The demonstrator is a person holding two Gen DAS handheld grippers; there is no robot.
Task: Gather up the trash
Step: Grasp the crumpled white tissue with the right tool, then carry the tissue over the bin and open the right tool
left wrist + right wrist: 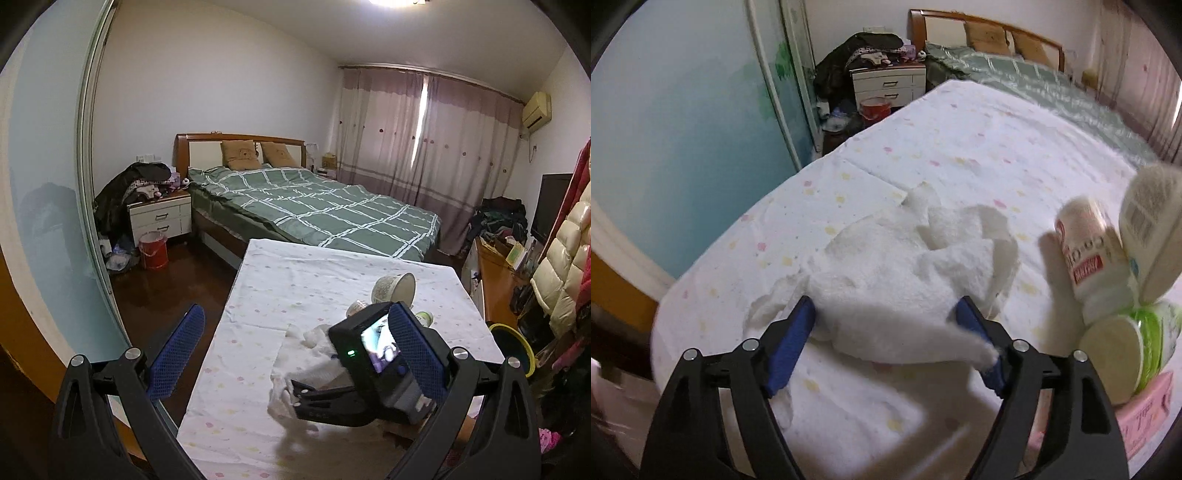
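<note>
Straddling crumpled fluffy white tissue (pixel 905 266), spread fingers (pixel 792 343)

Left claw (pixel 295 354) open above table (pixel 258 369), empty.

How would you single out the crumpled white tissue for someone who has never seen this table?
Find the table with the dotted white cloth at the foot of the bed. The crumpled white tissue lies near its front edge, between the right gripper's blue pads. Unlike the cups beside it, it is soft, shapeless and unprinted.
</note>
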